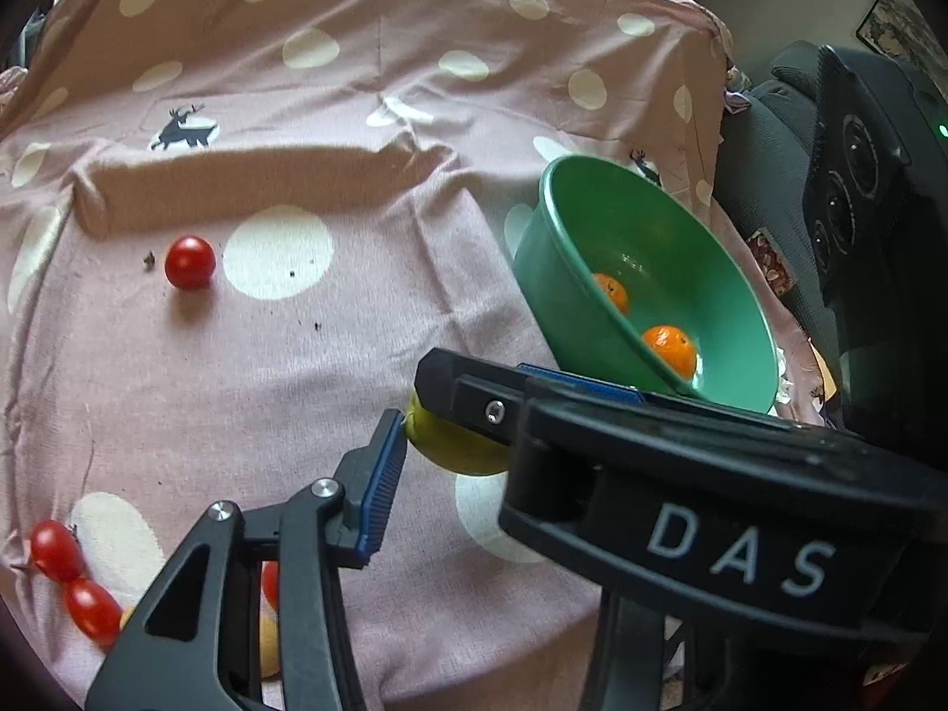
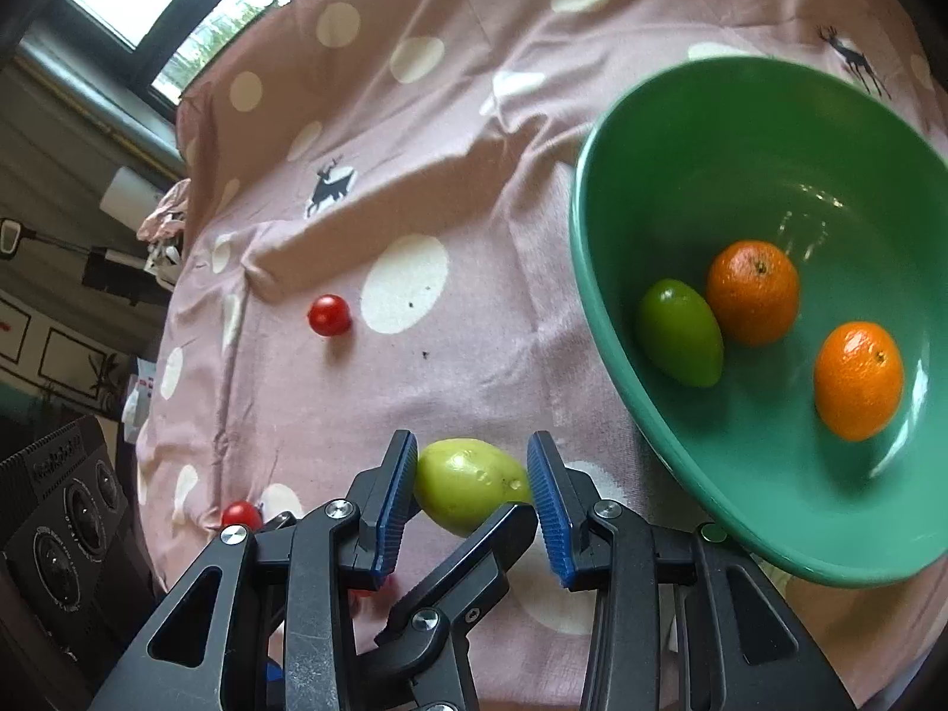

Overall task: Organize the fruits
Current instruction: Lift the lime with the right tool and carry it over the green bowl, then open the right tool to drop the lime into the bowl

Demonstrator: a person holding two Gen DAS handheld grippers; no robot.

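A green bowl (image 2: 598, 272) sits tilted on the pink spotted cloth (image 2: 474, 189) and holds two oranges (image 2: 752, 290) and a green fruit (image 2: 681, 332). My right gripper (image 2: 471, 486) has its blue pads on both sides of a yellow-green fruit (image 2: 468, 483) that lies on the cloth beside the bowl. In the left wrist view the same fruit (image 1: 456, 450) shows under the right gripper's body (image 1: 681, 474), next to the bowl (image 1: 551, 290). My left gripper's one visible finger (image 1: 379, 486) is beside the fruit; its other finger is hidden.
Cherry tomatoes lie on the cloth: one far left (image 1: 189, 262), also in the right wrist view (image 2: 329, 315), and two near the front edge (image 1: 71, 580). A black speaker (image 2: 65, 527) stands left of the table. Another yellow fruit (image 1: 268, 646) lies behind the left finger.
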